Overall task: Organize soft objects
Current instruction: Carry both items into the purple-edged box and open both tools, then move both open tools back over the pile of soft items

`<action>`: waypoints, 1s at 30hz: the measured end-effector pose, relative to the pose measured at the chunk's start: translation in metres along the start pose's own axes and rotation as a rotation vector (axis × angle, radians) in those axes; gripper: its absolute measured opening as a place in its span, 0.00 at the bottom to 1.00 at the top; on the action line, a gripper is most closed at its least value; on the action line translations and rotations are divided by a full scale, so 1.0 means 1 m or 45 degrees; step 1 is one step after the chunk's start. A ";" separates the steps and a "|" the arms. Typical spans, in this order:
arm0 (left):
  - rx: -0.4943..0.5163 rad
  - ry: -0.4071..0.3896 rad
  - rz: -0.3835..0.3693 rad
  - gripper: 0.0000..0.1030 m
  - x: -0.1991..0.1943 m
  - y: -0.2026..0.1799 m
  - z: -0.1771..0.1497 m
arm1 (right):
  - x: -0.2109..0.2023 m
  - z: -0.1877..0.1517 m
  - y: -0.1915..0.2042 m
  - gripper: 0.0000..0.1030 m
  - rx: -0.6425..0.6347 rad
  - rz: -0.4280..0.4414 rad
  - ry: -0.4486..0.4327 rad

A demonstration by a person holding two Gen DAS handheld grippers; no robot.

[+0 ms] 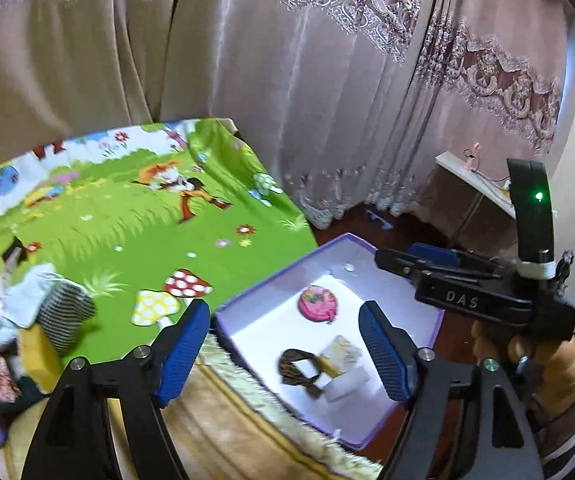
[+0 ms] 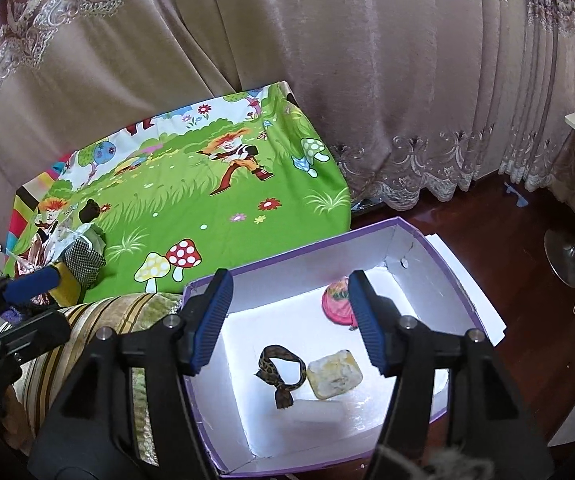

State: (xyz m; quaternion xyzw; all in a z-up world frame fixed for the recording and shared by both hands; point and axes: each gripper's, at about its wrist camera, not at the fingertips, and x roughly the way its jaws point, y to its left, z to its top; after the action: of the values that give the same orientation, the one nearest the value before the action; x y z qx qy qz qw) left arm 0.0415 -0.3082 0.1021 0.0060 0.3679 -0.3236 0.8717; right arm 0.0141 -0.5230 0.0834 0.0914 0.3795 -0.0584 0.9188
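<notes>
Right gripper (image 2: pixel 287 322) and left gripper (image 1: pixel 285 354) both spread, ribbed blue pads empty, above white-lined cardboard box (image 2: pixel 439 256), leopard-print fabric loop (image 2: pixel 281 372) inside

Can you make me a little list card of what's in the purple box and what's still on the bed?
box: purple box, white inside, lid off, on the floor beside the bed
in the box: pink round pouch, leopard-print hair band, yellowish folded cloth
on the bed: cartoon bedsheet with a pile of clothes at its left end
left gripper: open, nothing in it
right gripper: open, nothing in it, above the box
</notes>
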 end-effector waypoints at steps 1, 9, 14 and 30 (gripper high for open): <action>-0.004 -0.002 0.010 0.75 -0.001 0.002 0.000 | 0.000 0.000 0.001 0.62 -0.004 0.000 0.000; -0.008 -0.111 0.206 0.82 -0.031 0.026 -0.005 | -0.003 0.000 0.022 0.62 -0.058 0.025 -0.002; -0.052 -0.135 0.300 0.82 -0.042 0.042 -0.014 | 0.000 -0.003 0.044 0.62 -0.125 0.046 0.009; -0.386 -0.165 0.405 0.82 -0.105 0.135 -0.066 | 0.017 -0.014 0.120 0.62 -0.279 0.215 0.111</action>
State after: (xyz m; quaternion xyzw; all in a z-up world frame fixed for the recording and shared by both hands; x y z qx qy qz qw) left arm 0.0216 -0.1258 0.0912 -0.0877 0.3500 -0.1228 0.9245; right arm 0.0381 -0.4035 0.0762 0.0245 0.4142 0.0649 0.9075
